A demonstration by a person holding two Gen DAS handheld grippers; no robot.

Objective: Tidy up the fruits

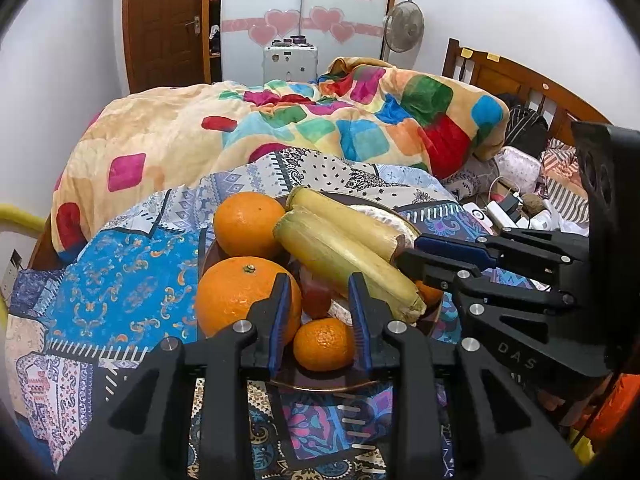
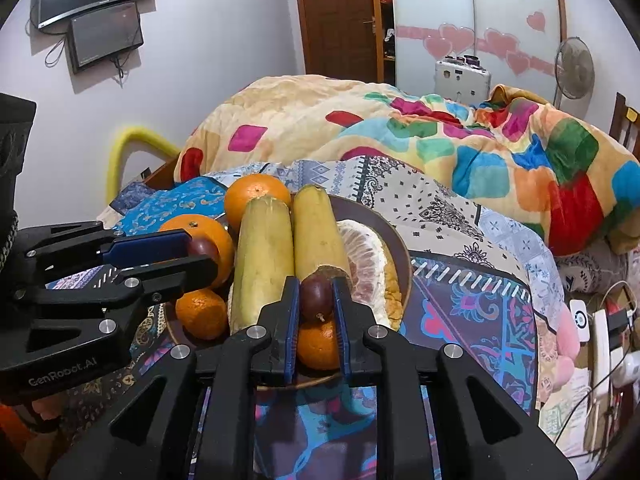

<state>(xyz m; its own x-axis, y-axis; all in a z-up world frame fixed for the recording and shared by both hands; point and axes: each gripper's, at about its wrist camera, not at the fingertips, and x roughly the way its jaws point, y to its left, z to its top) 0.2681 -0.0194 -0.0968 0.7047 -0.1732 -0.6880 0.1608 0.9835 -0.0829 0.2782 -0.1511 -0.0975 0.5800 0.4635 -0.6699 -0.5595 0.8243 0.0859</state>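
Fruit sits heaped on a brown plate (image 2: pixel 402 256) on the bed: oranges, two corn cobs (image 2: pixel 264 256), pomelo. The right gripper (image 2: pixel 316 300) flanks a passion fruit (image 2: pixel 315 295) at the near edge, whether pinching it I cannot tell; the left gripper (image 1: pixel 318 300) hangs spread over a small orange (image 1: pixel 324 344). Likely next: lift the fruit clear without rolling its neighbours.

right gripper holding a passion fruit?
Yes, the right gripper has its blue pads closed on the sides of the dark passion fruit, just above the plate.

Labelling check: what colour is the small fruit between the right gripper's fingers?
Dark purple-maroon passion fruit; right wrist view shows it best.
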